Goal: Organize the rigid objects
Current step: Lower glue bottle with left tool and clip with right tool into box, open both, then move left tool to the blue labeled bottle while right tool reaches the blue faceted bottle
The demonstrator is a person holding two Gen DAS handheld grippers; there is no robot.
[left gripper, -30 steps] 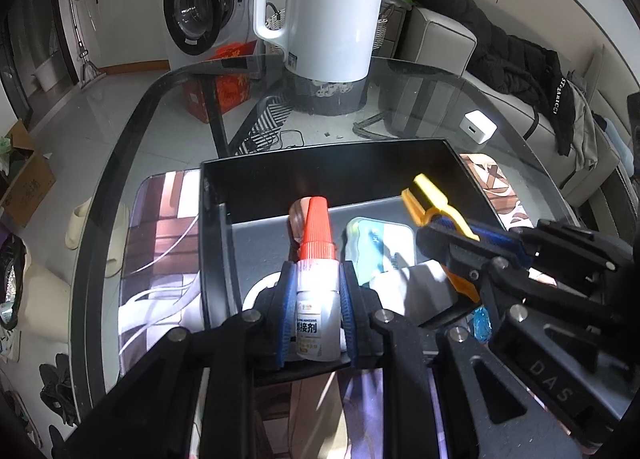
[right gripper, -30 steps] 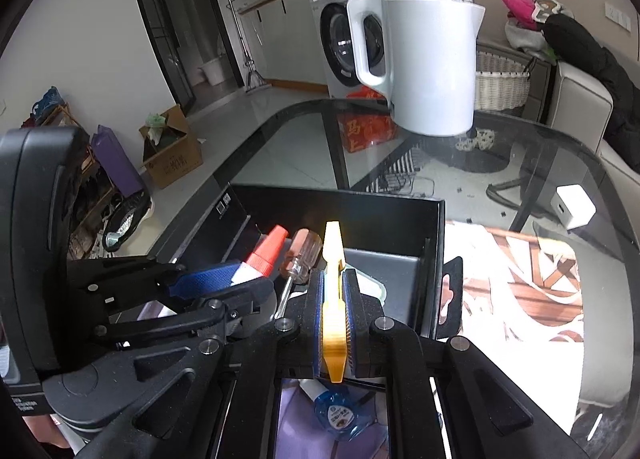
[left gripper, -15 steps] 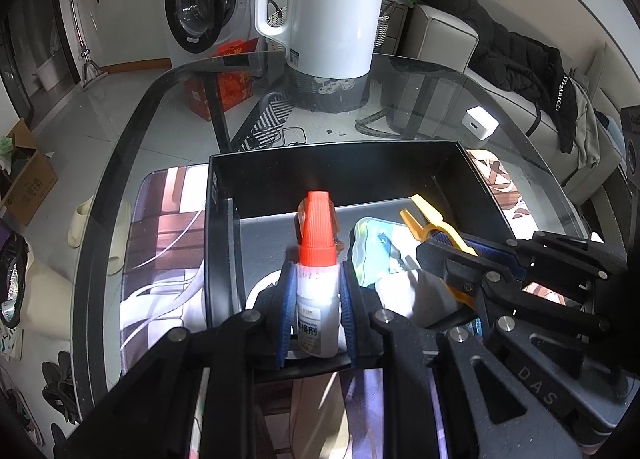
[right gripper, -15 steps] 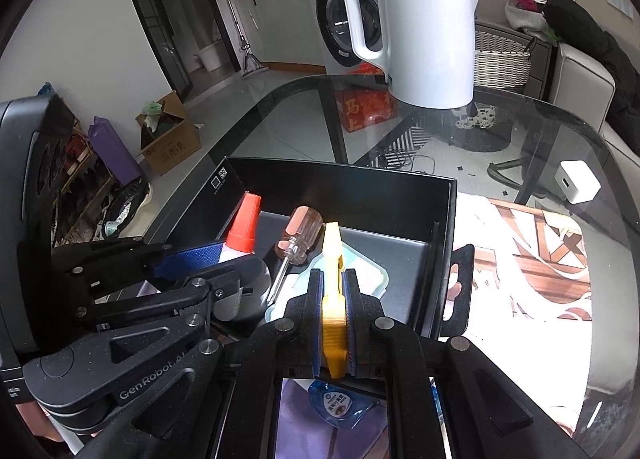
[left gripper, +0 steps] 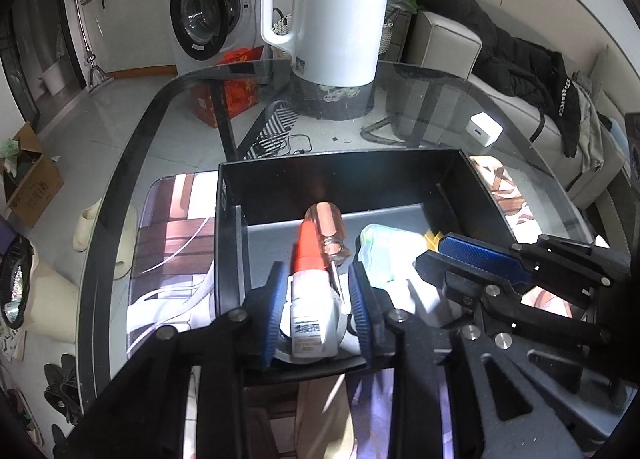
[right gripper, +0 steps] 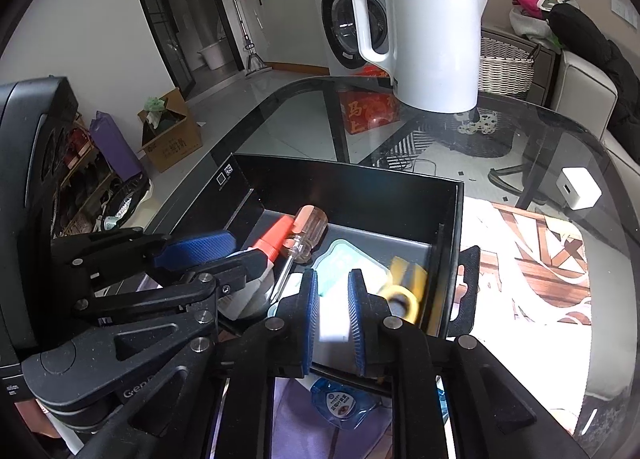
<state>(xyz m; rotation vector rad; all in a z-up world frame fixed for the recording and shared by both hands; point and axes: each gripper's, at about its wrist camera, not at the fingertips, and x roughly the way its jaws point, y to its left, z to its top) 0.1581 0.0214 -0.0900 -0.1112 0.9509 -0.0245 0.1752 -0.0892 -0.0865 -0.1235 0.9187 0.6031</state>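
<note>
A black box (left gripper: 340,183) holds a clear-handled screwdriver (left gripper: 325,225), a pale green pack (left gripper: 384,249) and other small items. The white glue bottle with a red cap (left gripper: 310,299) leans inside the box between the fingers of my left gripper (left gripper: 318,313). Its jaws are opening and the pads stand just off the bottle. My right gripper (right gripper: 332,319) is also opening, with nothing between its fingers. The yellow clip (right gripper: 404,291) lies blurred in the box's right corner, just right of that gripper. The screwdriver (right gripper: 306,229) and the red cap (right gripper: 276,237) also show in the right wrist view.
A white kettle (left gripper: 336,15) stands at the far side of the glass table (left gripper: 440,107), with a white charger cube (left gripper: 484,129) to the right. A blue round tape case (right gripper: 336,403) lies outside the box's near wall. A patterned mat (right gripper: 532,259) lies right of the box.
Both grippers have opened a little. The glue bottle has tipped forward into the box between the left fingers. The yellow clip has dropped out of the right fingers to the box's right side.
</note>
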